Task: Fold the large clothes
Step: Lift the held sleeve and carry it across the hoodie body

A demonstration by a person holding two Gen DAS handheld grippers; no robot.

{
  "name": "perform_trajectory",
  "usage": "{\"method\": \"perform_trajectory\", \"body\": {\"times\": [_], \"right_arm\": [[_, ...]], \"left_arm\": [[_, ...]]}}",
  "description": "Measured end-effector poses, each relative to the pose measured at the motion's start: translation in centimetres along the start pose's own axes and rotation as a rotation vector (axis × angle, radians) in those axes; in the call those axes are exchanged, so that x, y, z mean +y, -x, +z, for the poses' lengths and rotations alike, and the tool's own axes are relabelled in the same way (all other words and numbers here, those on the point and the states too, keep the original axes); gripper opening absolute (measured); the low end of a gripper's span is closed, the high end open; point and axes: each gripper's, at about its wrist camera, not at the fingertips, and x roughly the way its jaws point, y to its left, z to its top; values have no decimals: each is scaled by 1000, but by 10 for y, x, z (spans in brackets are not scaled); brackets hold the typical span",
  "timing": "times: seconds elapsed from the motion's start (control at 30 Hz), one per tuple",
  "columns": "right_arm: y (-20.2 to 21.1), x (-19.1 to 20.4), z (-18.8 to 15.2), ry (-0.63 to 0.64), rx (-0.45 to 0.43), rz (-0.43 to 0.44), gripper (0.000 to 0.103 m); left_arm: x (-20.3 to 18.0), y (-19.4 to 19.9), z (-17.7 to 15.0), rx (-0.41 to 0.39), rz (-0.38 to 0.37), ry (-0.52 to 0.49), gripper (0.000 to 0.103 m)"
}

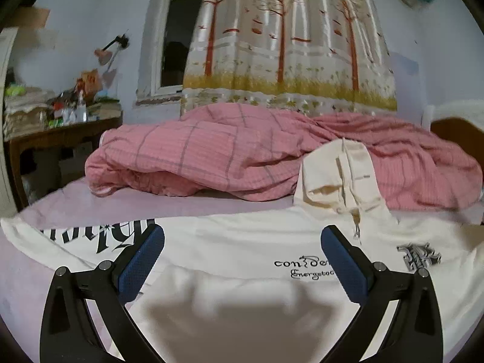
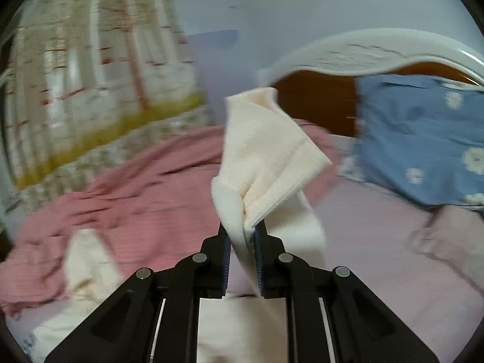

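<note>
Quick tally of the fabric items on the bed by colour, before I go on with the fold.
Cream: 1, the hoodie, its cuff clamped in the right gripper
Pink: 1, the checked duvet
Blue: 1, the flowered pillow
Lilac: 1, the bedsheet
Total: 4

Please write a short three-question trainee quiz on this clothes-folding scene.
1. True or false: the right hand-held gripper is shut on a ribbed cuff of the cream hoodie.
2. What does the left hand-held gripper hold?
A) drawstring
B) nothing
C) quilt
3. Which colour is the checked quilt behind the hoodie?

Key: 1 true; 2 B, its jaws stand open above the hoodie; 3 pink.
</note>
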Motion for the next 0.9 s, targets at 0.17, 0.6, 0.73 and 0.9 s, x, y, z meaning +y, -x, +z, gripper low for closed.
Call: {"method": "perform_trajectory", "body": {"times": [0.17, 0.6, 0.73, 0.9], "right_arm": [[5, 133, -23, 96, -1, 101, 16], [-21, 342, -194, 205, 212, 327, 16], [-47, 340, -255, 250, 326, 327, 16], [-63, 333, -293, 305, 453, 397, 22]], "left_arm": [[12, 4, 5, -45, 34, -4, 103], [54, -6, 13, -19, 72, 113, 103], [57, -11, 11, -12, 93, 114, 103], [55, -15, 8, -6, 110, 97, 103]]}}
